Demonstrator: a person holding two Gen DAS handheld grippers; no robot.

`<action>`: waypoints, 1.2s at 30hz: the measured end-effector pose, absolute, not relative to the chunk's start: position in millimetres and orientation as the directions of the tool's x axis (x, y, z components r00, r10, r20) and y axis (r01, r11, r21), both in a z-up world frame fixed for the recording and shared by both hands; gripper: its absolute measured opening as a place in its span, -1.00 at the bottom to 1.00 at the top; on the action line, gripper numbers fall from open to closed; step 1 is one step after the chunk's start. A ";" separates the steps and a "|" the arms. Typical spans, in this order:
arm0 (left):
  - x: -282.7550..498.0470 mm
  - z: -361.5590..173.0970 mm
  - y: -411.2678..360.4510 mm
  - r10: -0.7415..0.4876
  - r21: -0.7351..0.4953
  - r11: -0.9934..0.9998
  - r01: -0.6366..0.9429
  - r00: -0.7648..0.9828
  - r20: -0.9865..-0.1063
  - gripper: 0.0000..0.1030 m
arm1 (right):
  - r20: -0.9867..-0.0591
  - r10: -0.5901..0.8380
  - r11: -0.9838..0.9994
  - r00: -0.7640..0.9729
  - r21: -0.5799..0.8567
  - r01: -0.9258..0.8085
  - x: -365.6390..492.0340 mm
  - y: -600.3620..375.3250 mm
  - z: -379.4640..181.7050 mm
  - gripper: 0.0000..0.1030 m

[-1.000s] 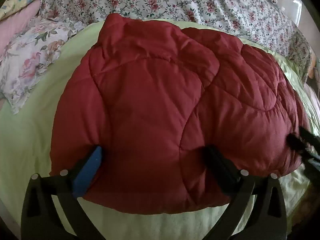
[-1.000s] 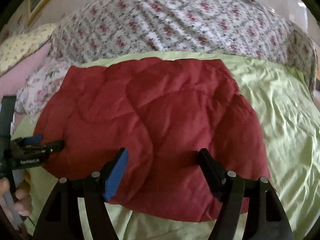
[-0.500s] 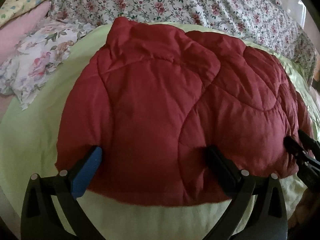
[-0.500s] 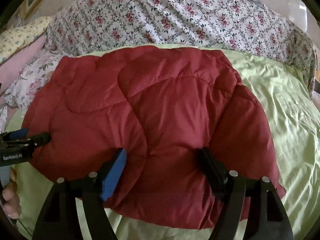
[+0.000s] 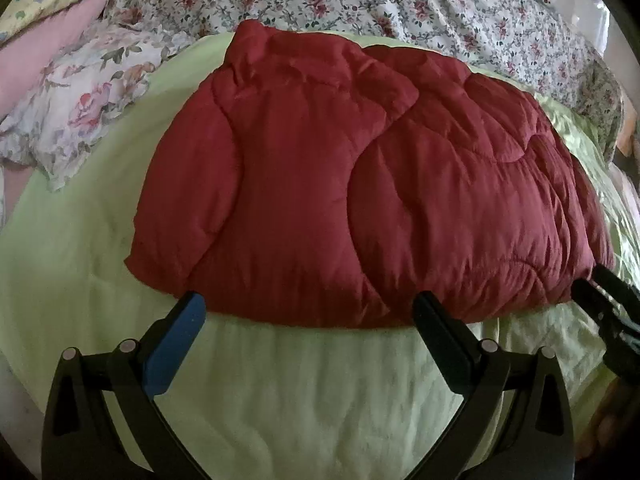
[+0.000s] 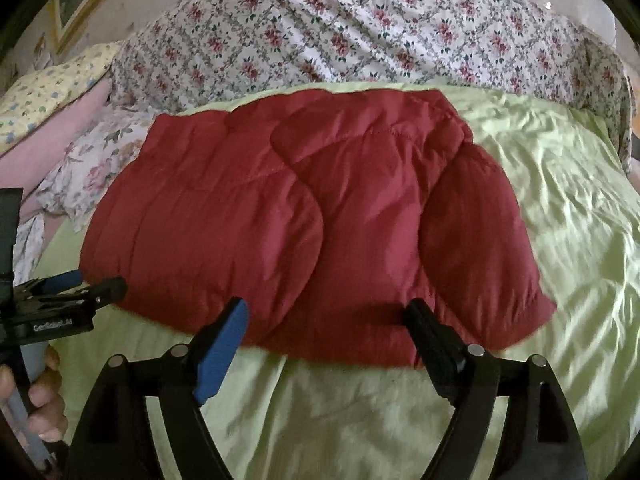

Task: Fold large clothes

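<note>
A dark red quilted jacket [image 5: 360, 184] lies folded into a puffy bundle on the light green bed sheet [image 5: 312, 392]; it also shows in the right wrist view [image 6: 304, 224]. My left gripper [image 5: 308, 316] is open and empty, its fingertips at the jacket's near edge. My right gripper [image 6: 328, 320] is open and empty, also at the near edge. The right gripper's tips show at the right edge of the left wrist view [image 5: 600, 292]. The left gripper shows at the left of the right wrist view [image 6: 76, 288].
A floral quilt [image 6: 360, 36] is heaped along the far side of the bed. Floral and pink pillows [image 5: 72, 92] lie at the left. The green sheet [image 6: 576, 208] extends to the right of the jacket.
Both grippers have drawn back from on top of the jacket to its near edge, staying open. The jacket rests on the sheet, and more sheet shows in front.
</note>
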State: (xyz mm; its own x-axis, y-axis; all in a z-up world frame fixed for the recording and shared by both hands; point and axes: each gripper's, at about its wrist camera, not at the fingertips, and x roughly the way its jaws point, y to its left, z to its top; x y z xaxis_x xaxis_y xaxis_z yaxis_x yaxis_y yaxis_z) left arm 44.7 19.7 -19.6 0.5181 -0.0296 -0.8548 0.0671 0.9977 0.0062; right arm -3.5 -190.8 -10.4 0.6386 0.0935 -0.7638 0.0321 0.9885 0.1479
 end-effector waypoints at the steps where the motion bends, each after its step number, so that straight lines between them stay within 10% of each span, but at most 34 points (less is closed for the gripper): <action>1: 44.1 -19.1 20.7 -0.035 0.001 0.998 0.069 0.517 -0.855 1.00 | -0.767 0.085 0.990 0.636 0.138 0.035 -5.9 -190.5 -11.0 0.61; 36: 109.7 -20.7 26.5 -0.053 -0.018 0.997 0.073 0.502 -0.863 1.00 | -0.796 0.005 0.984 0.605 0.111 0.137 63.5 -206.9 -33.1 0.99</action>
